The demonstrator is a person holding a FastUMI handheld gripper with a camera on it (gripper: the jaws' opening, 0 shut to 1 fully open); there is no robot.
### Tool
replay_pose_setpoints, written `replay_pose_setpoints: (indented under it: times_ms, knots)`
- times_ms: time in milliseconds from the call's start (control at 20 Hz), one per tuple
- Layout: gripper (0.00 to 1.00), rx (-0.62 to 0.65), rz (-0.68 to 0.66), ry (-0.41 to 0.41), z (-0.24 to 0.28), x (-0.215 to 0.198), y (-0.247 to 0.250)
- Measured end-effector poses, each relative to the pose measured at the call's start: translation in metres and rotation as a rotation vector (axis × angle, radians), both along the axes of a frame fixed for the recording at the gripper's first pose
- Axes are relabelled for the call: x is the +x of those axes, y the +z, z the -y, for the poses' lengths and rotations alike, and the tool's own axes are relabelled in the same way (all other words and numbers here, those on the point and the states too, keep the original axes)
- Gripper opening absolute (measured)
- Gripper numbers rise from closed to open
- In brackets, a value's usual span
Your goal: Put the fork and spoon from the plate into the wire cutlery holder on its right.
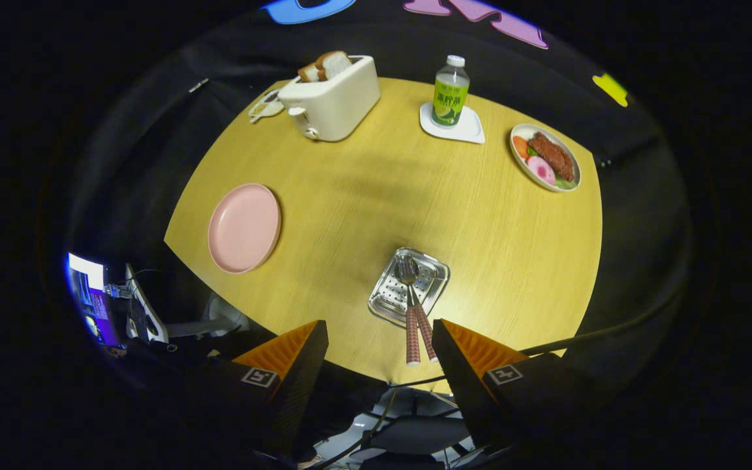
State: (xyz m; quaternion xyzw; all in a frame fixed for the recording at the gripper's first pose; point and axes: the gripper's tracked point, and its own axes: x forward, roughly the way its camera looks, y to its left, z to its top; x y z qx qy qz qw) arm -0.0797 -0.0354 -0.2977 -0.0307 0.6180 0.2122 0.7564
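A fork and a spoon (408, 277) with red-and-white checked handles (418, 336) lie side by side in the shiny perforated metal cutlery holder (382, 307). Their heads rest inside it and their handles stick out over its near rim toward me. The holder stands on the wooden table to the right of the pink plate (244, 227), which has nothing on it. My gripper (379, 323) hovers open, high above the table's near edge. The handle ends lie between its two fingers, closer to the right finger (457, 346), and neither finger touches them.
At the far left of the table stands a white toaster (333, 101) with bread in it, and a small dish (265, 106) sits beside it. A green-labelled bottle (450, 91) stands on a white coaster (455, 127). At the far right is a plate of food (544, 158).
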Motion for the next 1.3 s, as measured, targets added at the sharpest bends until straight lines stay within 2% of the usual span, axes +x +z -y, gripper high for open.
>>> replay_pose_setpoints:
  times_ms: [150,400,750,1050,1300]
  knots:
    - [1.0,0.043,0.172,-0.027,-0.024,0.013,0.028]
    - [0.98,0.102,0.565,-0.046,-0.048,0.06,0.108]
    - [0.97,0.226,0.922,-0.084,-0.074,0.084,0.202]
    - [0.97,0.299,1.06,-0.126,-0.083,0.098,0.242]
    - [0.97,0.32,1.054,-0.114,-0.086,0.098,0.237]
